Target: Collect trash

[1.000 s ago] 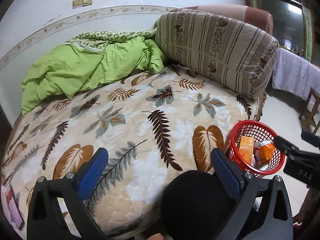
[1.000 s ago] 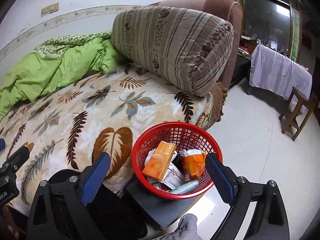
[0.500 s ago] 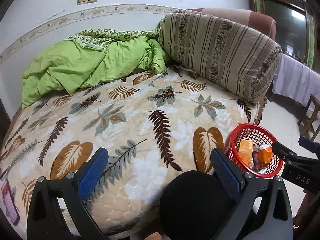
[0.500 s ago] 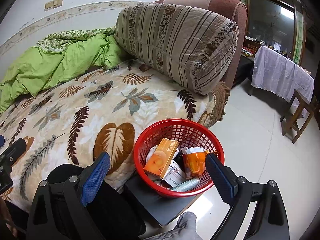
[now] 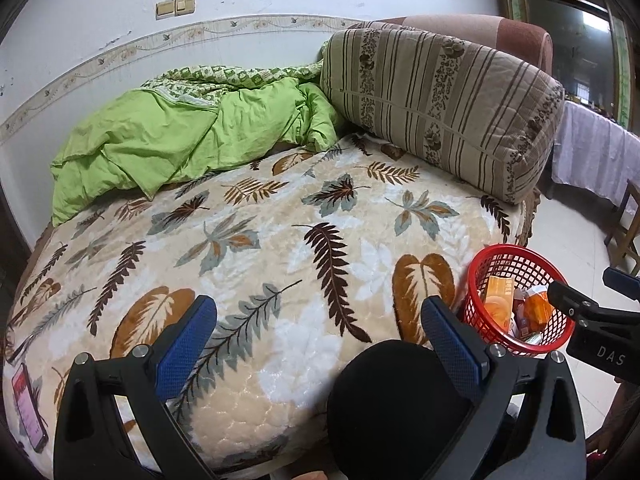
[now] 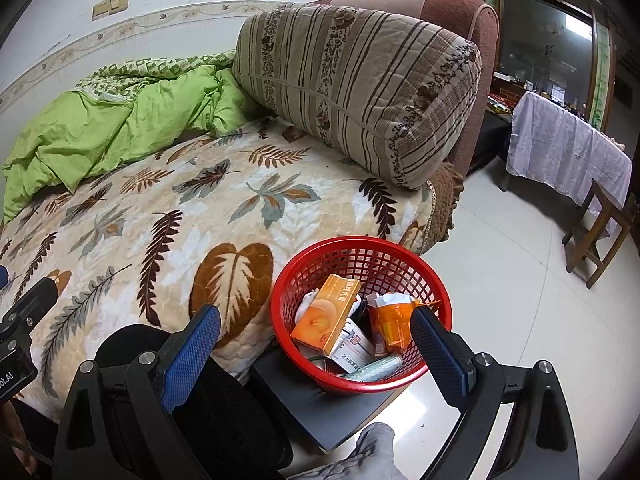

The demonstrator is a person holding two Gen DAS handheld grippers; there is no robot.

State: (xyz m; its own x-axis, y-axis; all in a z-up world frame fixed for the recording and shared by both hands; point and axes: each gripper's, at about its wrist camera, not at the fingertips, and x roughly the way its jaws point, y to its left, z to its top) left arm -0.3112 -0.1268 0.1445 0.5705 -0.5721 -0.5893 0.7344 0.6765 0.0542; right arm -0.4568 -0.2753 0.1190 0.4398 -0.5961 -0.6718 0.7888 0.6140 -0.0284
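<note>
A bed [image 5: 280, 264] fills most of both views, spread with a plush cream blanket [image 6: 132, 240] printed with brown, grey and rust leaves and faintly quilted along its near edge. Against the white wall lies a rumpled bright green quilt [image 5: 172, 148], and beside it a thick, boxy striped cushion [image 6: 360, 92] in tan and brown leans on a padded reddish headboard [image 6: 468, 40]. To the right the floor [image 6: 520, 288] is pale glossy tile, with a wooden stool [image 6: 596, 236] and a bench draped in lilac cloth [image 6: 568, 148] further off. A phone with a pink screen [image 5: 28, 408] lies at the bed's left near edge. The red plastic lattice basket [image 6: 400, 260] stands on a dark flat block [image 6: 316, 404] just beside the bed's corner; it holds an orange carton [image 6: 326, 316], a crumpled orange packet [image 6: 394, 320], a white box and a pale tube. The right tool [image 6: 316, 356] hangs released and empty directly over the basket's near side, its right blue pad overlapping the rim. The left tool [image 5: 320, 344] is likewise spread wide and empty above the blanket, with the basket off to its right.
</note>
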